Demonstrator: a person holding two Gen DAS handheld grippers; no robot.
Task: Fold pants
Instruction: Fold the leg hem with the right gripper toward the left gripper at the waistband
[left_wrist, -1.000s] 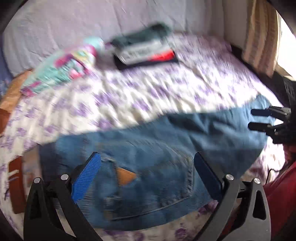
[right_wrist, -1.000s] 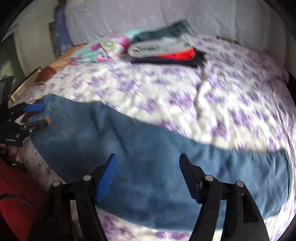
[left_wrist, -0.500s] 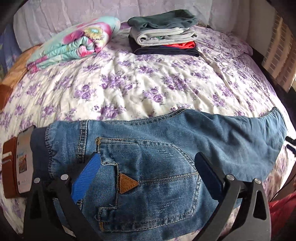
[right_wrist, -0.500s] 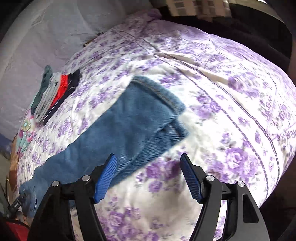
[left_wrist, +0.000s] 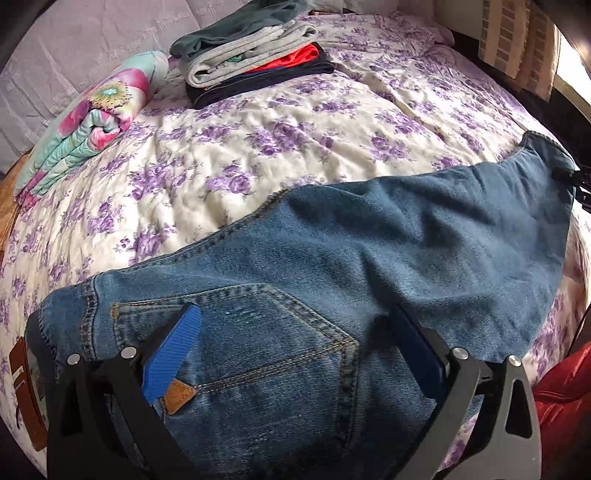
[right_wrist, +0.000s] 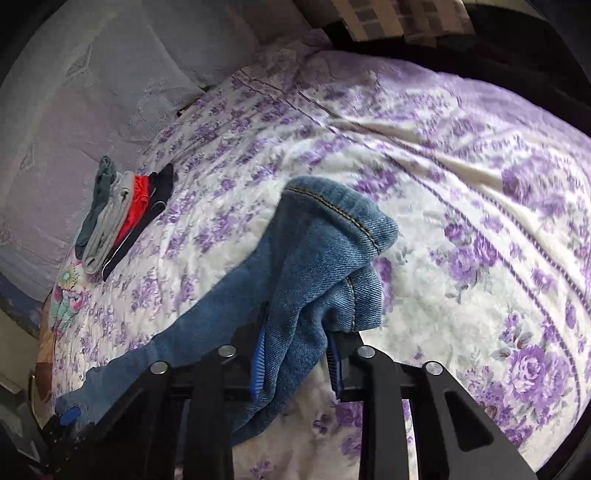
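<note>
The blue denim pants lie across the floral bed. Right claw pinches the hem between its fingers; left claw gapes wide over the pocket. Denim looks heavy, limp; hems and waistband seem the best places to grip.

A purple-flowered bedspread covers the bed. At its far side sits a stack of folded clothes in green, grey, red and dark navy, and just beside that lies a rolled floral blanket. A brown wallet-like item rests at the near left edge.
</note>
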